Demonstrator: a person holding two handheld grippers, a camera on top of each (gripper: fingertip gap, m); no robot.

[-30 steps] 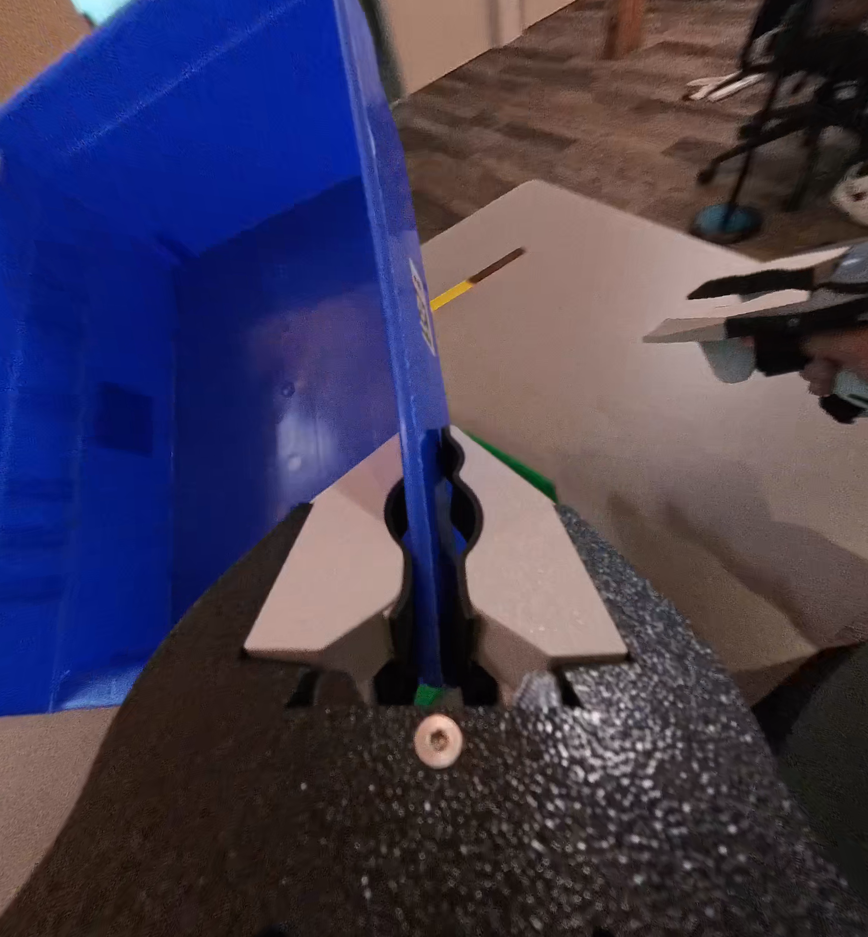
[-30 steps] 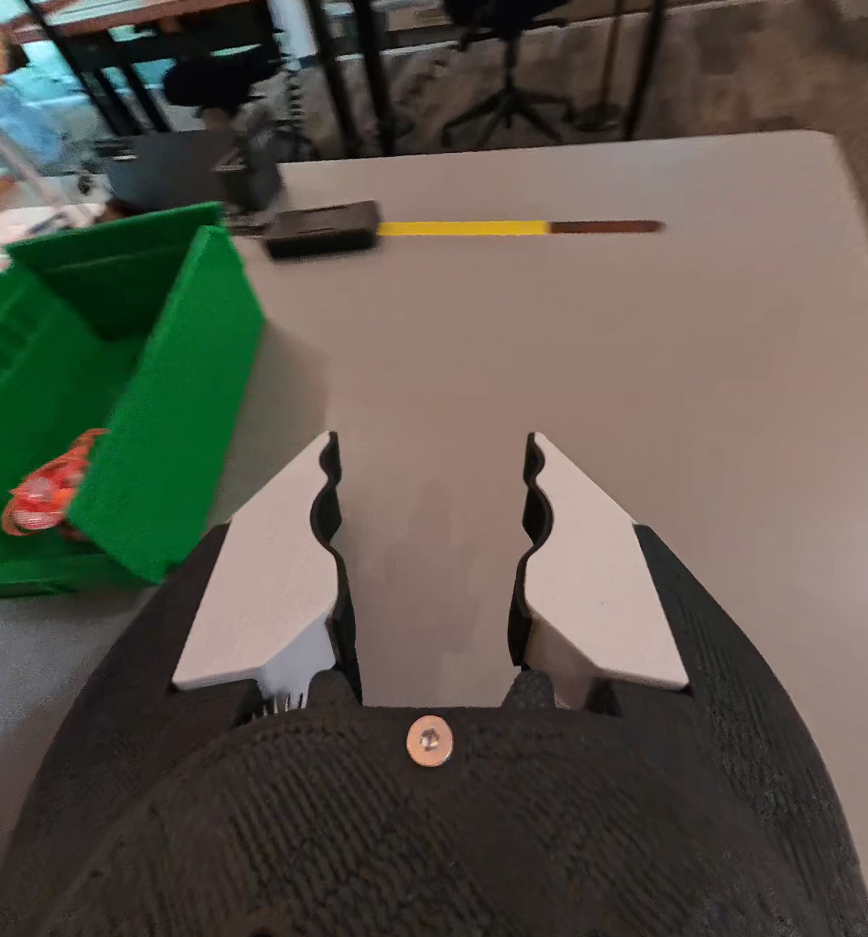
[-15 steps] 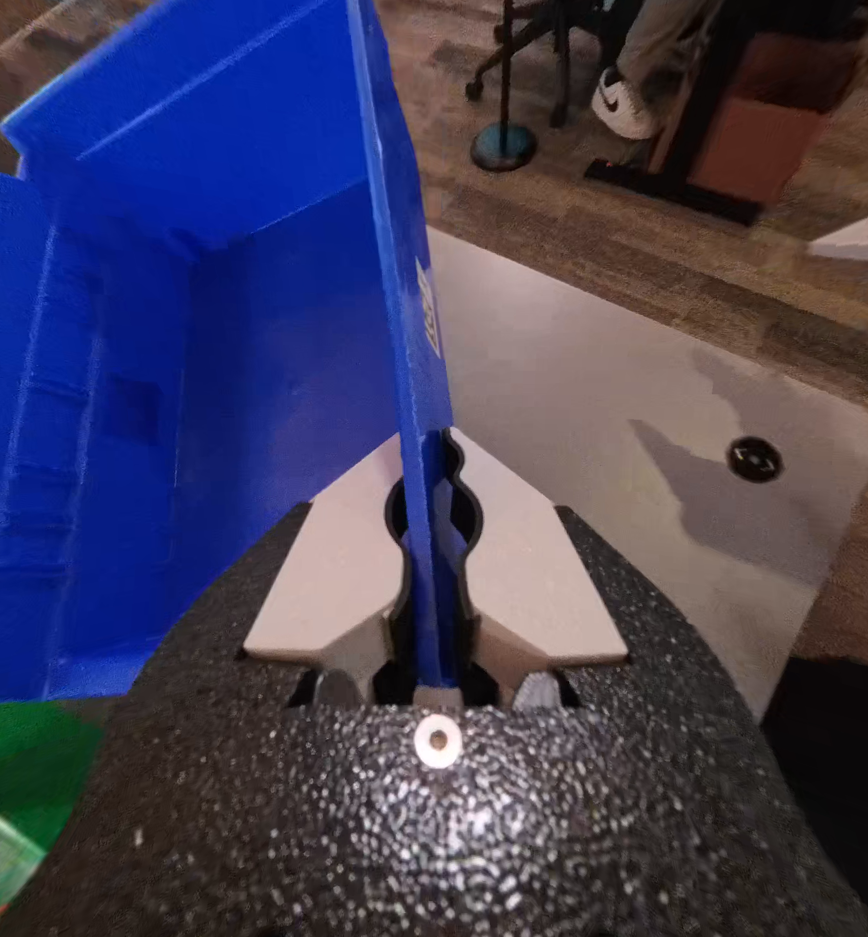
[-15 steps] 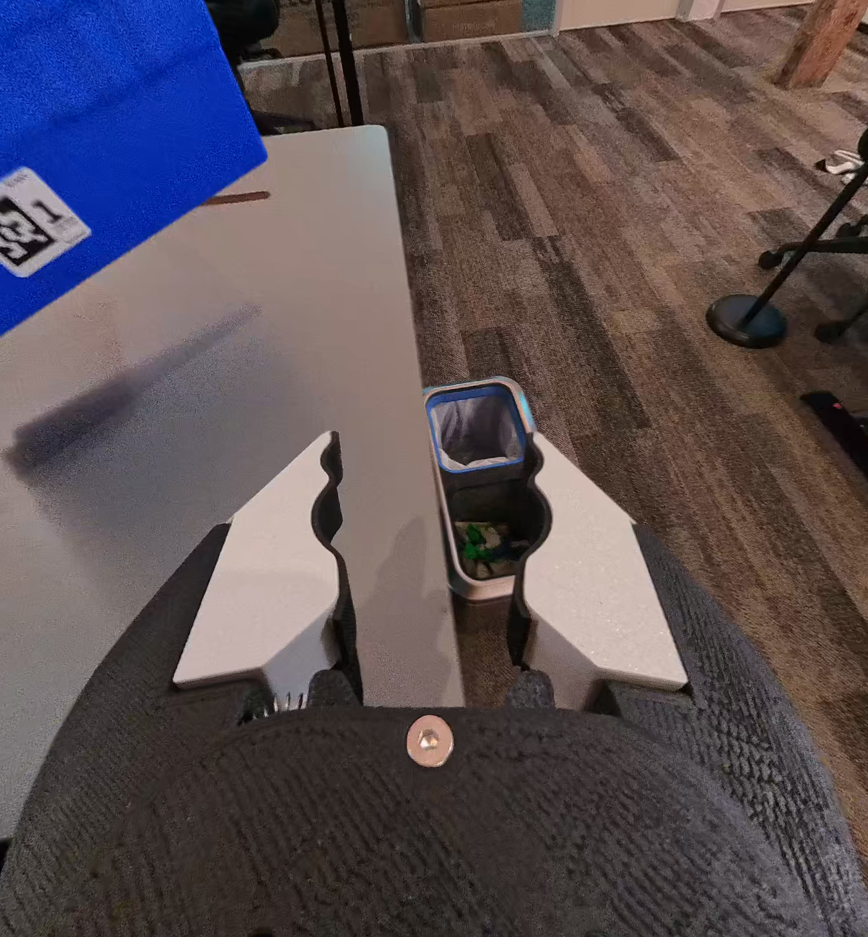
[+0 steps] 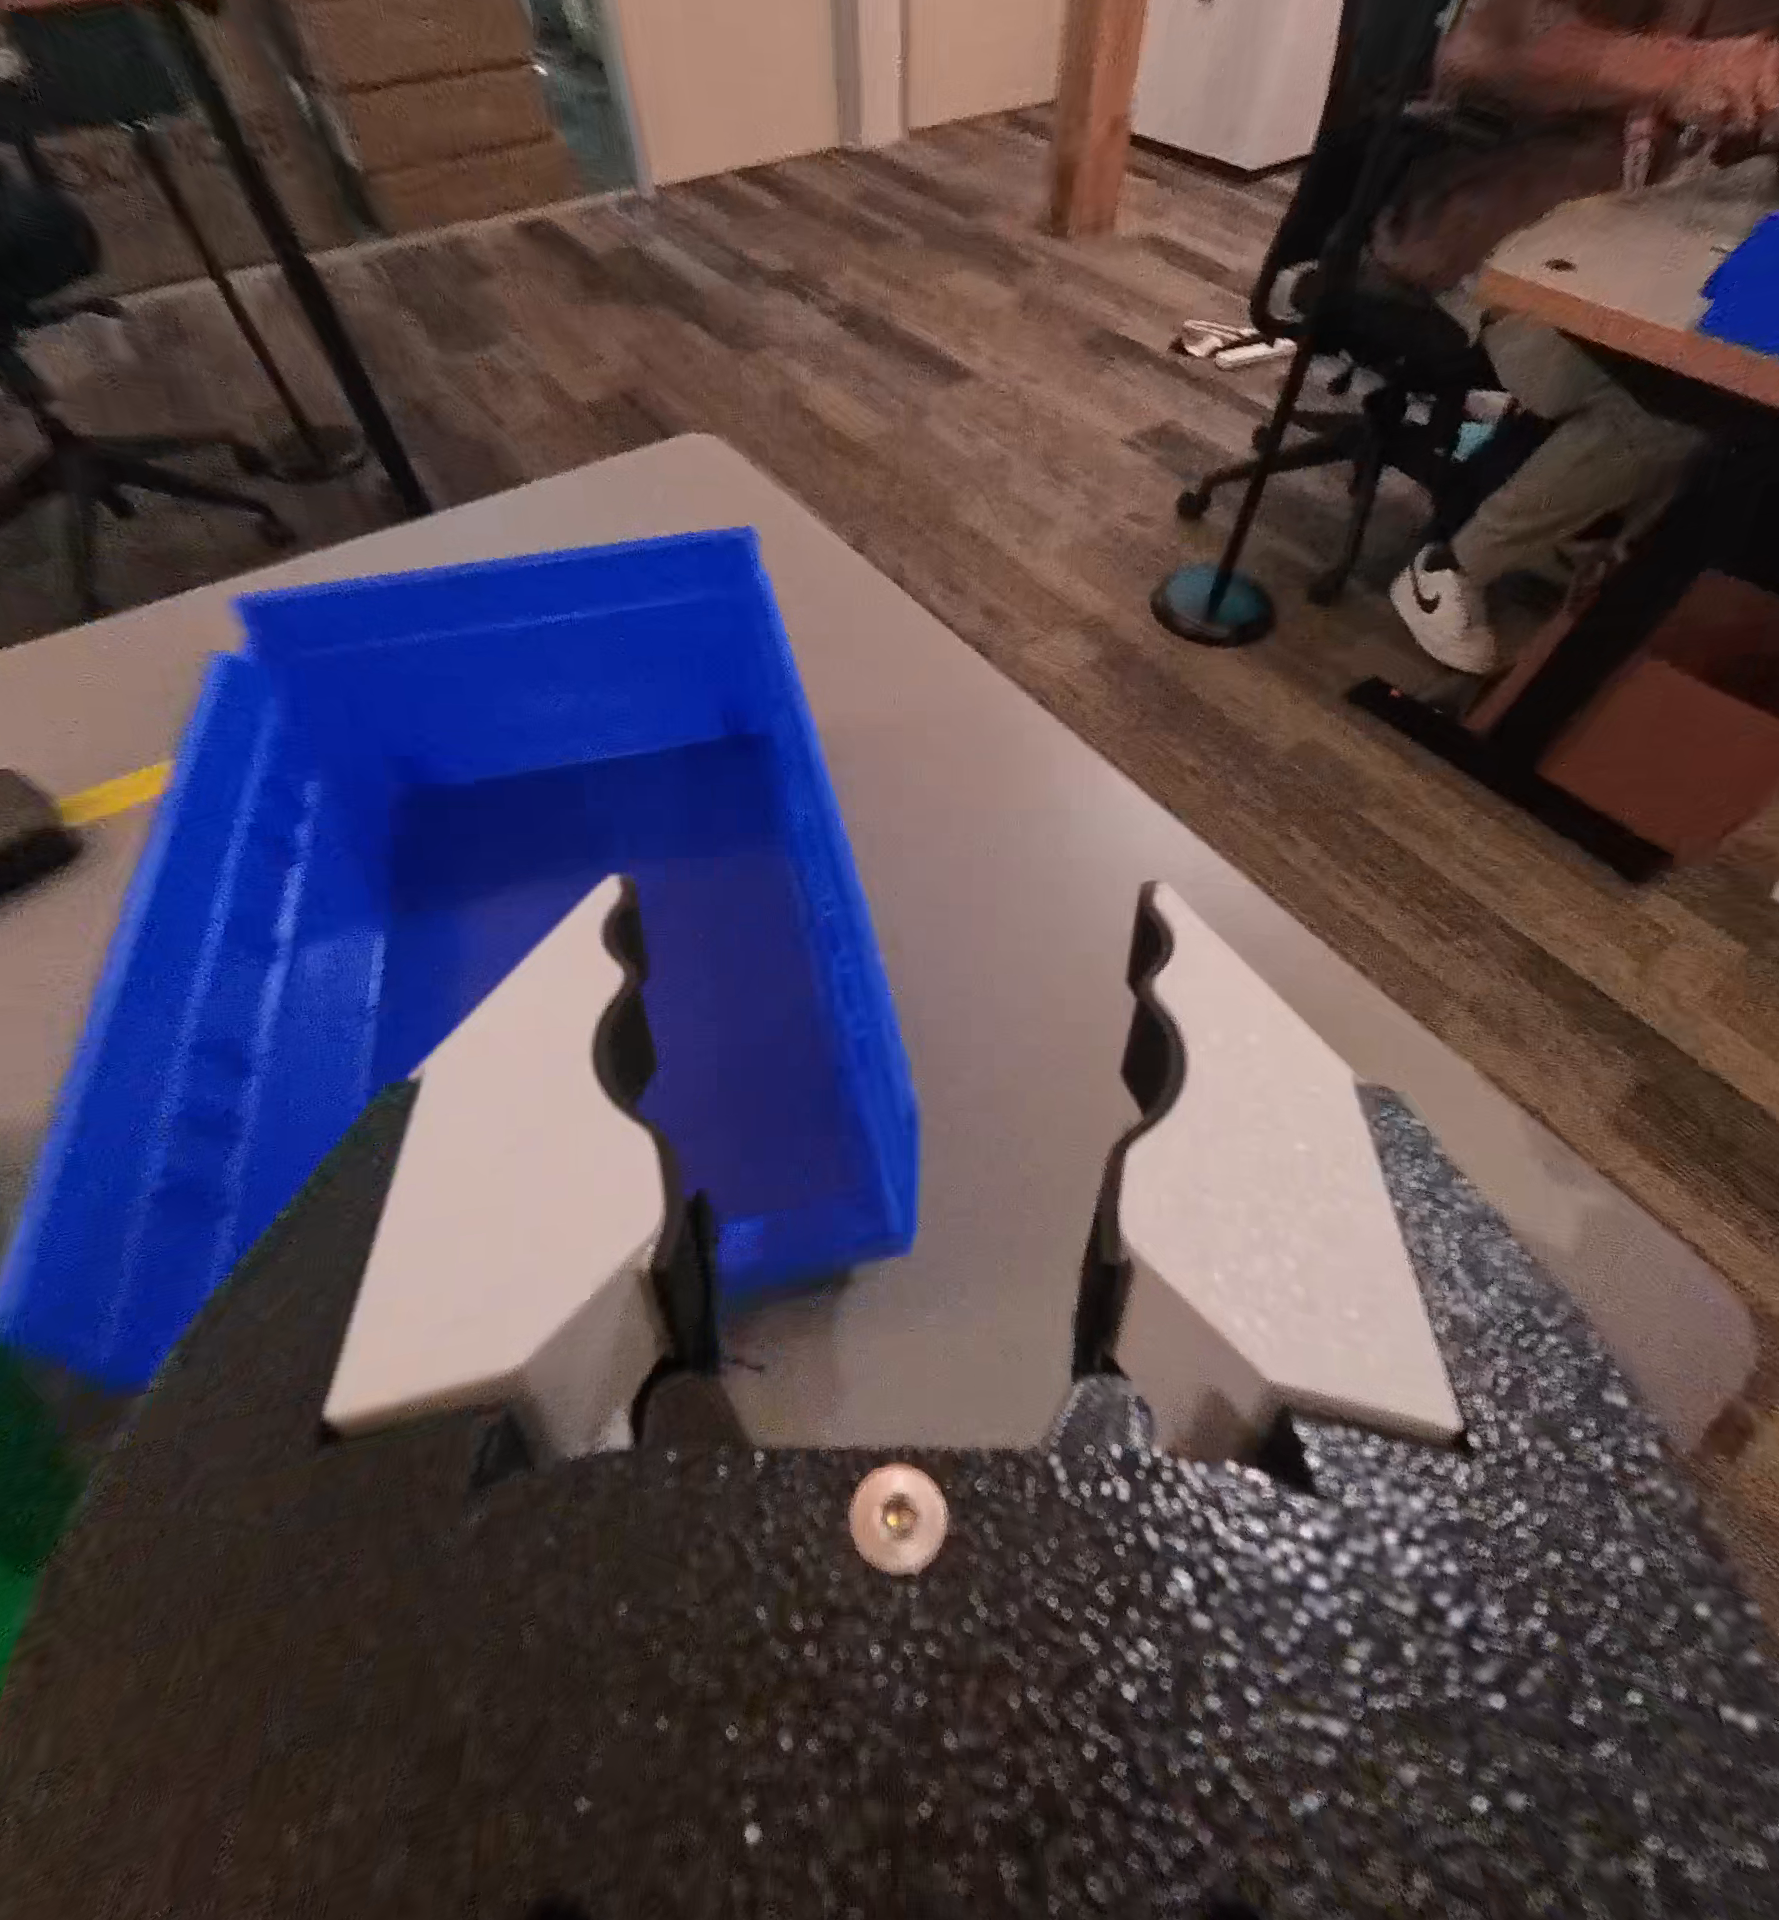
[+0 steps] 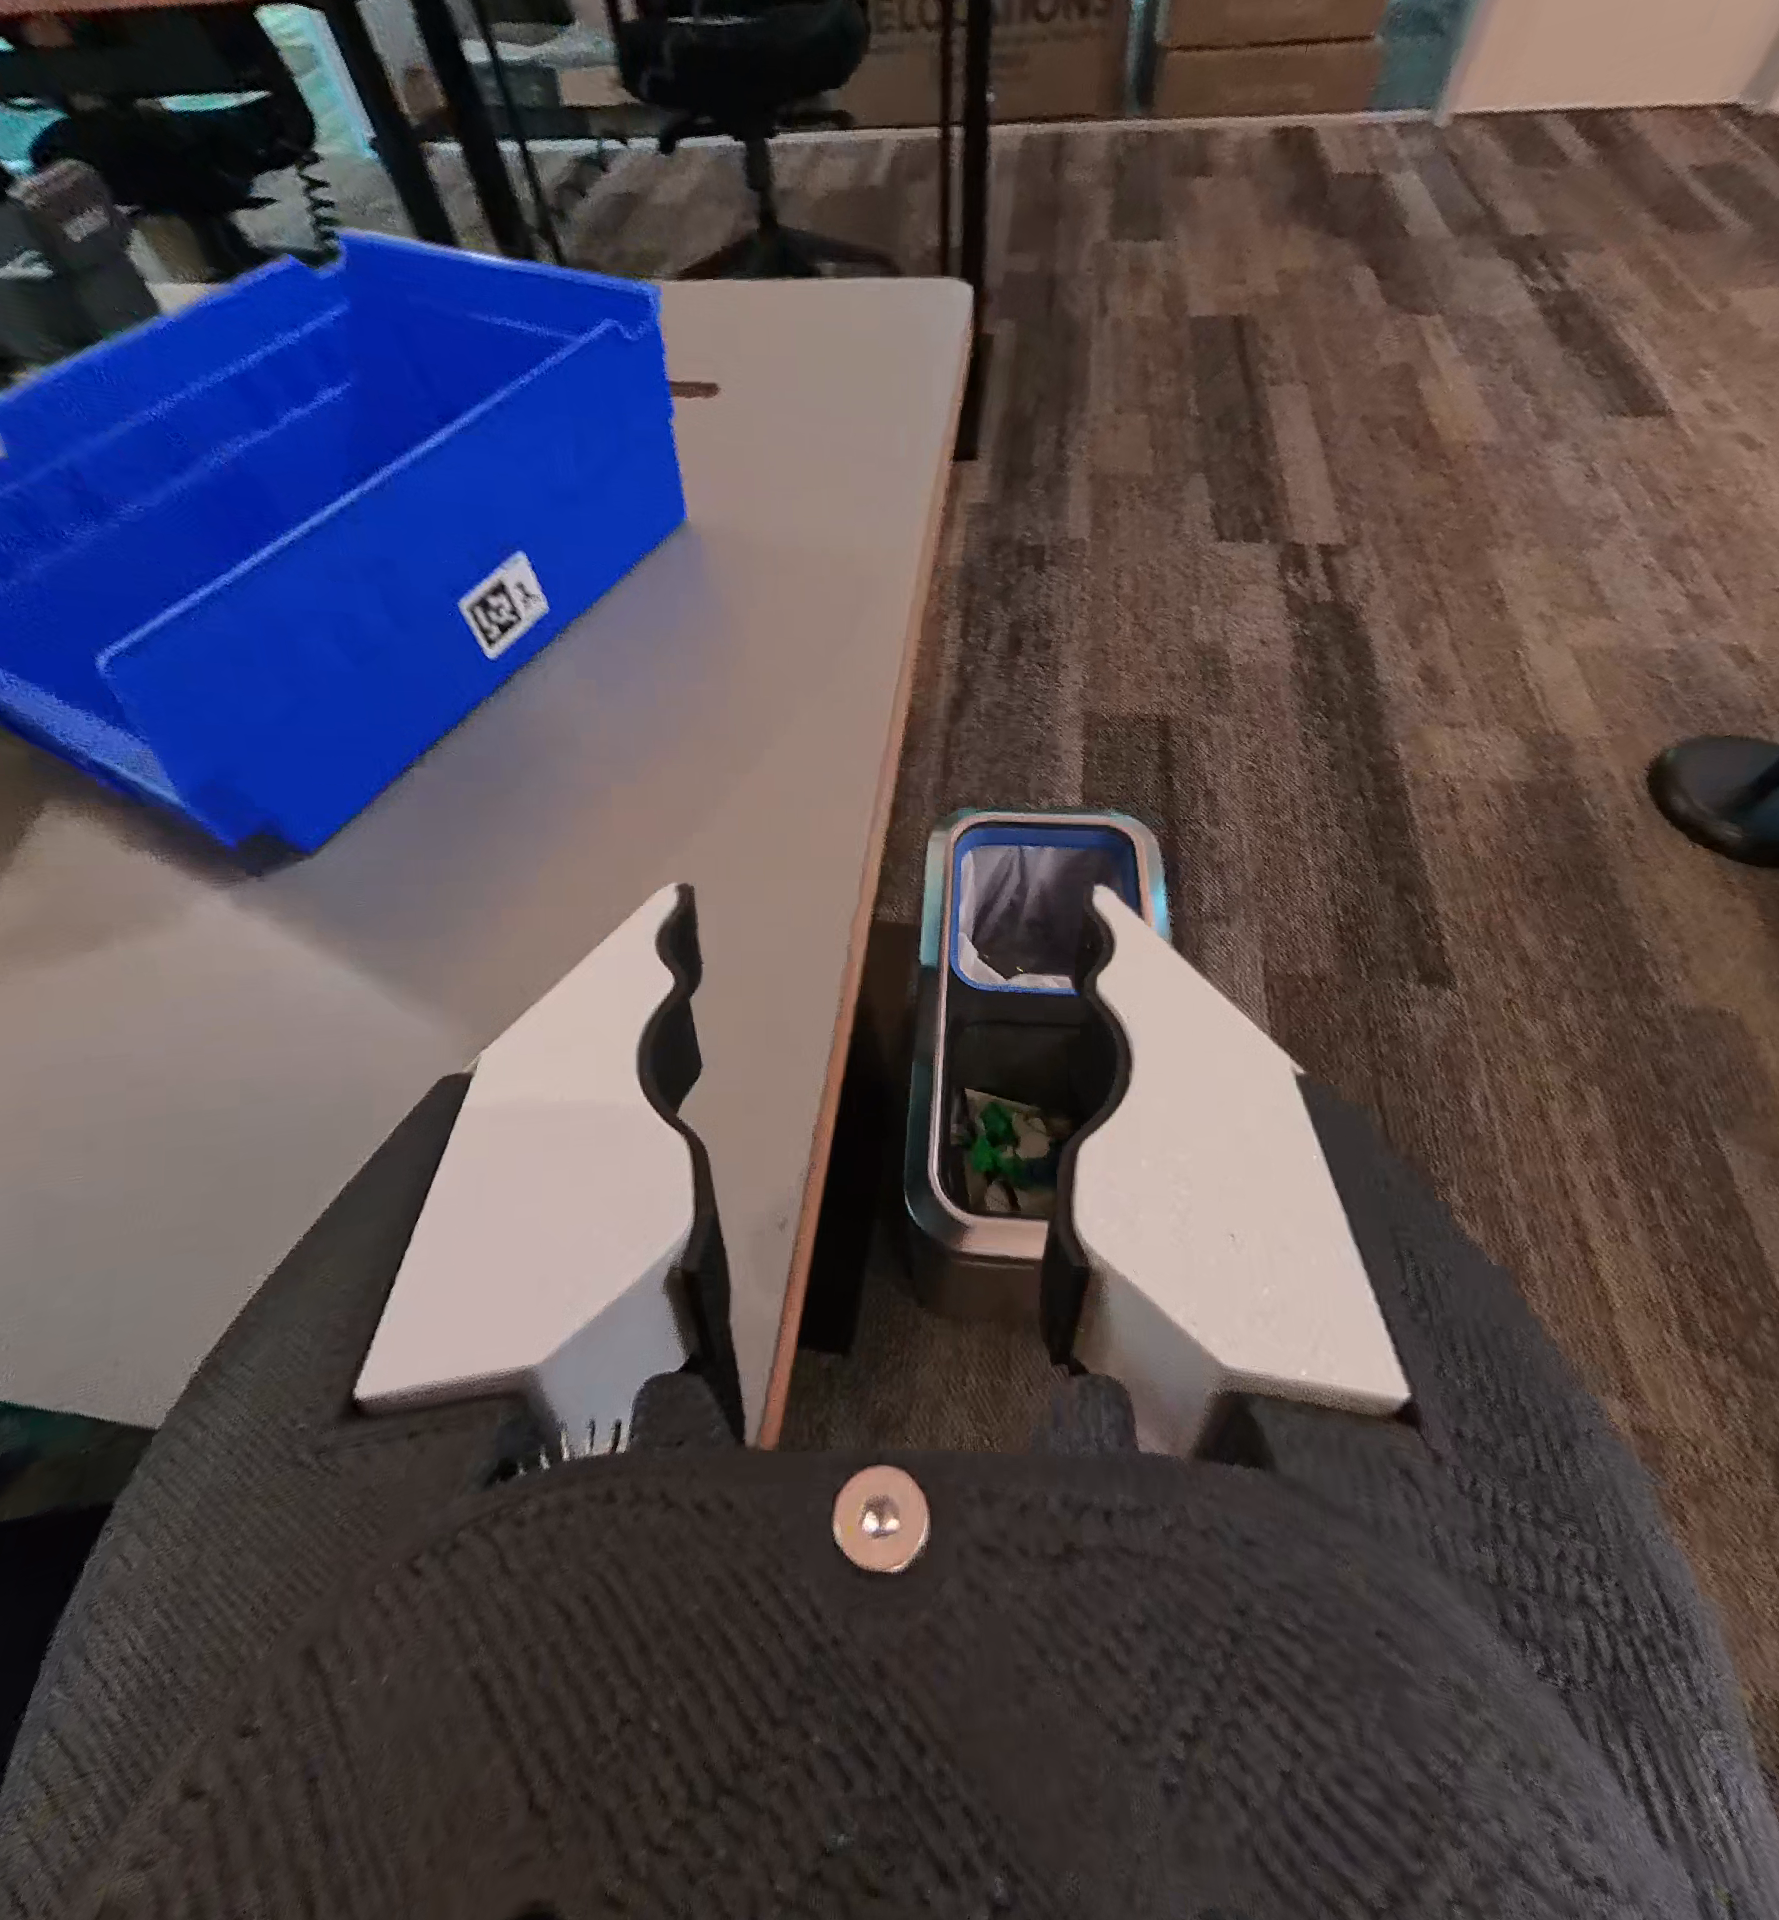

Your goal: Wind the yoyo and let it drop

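Two grippers were in view, left gripper [image 5: 880, 914] and right gripper [image 6: 890, 909], each with fingers spread and holding nothing. One blue plastic bin [image 5: 511, 831], rectangular and ribbed, sat on one smooth grey table [image 5: 1020, 852]. One narrow trash can [image 6: 1030, 1049] stood on the floor beside it. No yoyo could be seen.

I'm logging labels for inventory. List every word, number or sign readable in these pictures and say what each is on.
I don't copy out writing, so here is what bears it.
White sticker on the side wall of the blue bin: a black printed code with a small mark beside it.
Cardboard boxes at the back of the room: dark printed lettering, cut off by the picture's top edge.
Left wrist view: no writing shows.
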